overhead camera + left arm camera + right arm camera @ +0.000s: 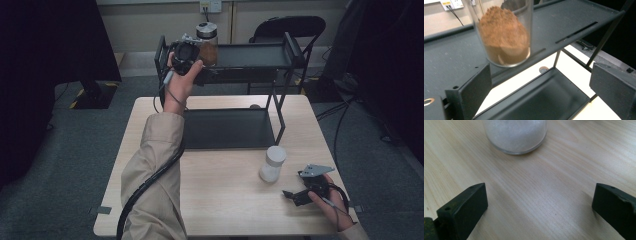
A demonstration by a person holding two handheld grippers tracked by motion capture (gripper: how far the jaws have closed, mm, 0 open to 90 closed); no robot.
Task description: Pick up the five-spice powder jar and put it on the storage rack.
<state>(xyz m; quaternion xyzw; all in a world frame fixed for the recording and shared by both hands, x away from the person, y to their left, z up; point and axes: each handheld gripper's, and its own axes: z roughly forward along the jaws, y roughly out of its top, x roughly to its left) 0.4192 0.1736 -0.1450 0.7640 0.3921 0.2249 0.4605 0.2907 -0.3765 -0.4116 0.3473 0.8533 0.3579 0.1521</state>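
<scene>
On the black two-tier rack's top shelf [250, 55] stands the jar of brown powder [505, 37], just ahead of the spread, empty left gripper [184, 52], seemingly after release; next, the idle, wide-open right gripper [295, 195] must close on the white-powder jar [273, 164] on the wooden table [225, 200].

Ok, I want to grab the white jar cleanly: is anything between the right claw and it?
No. In the right gripper view only bare wooden table lies between the open right claw and the white jar.
</scene>
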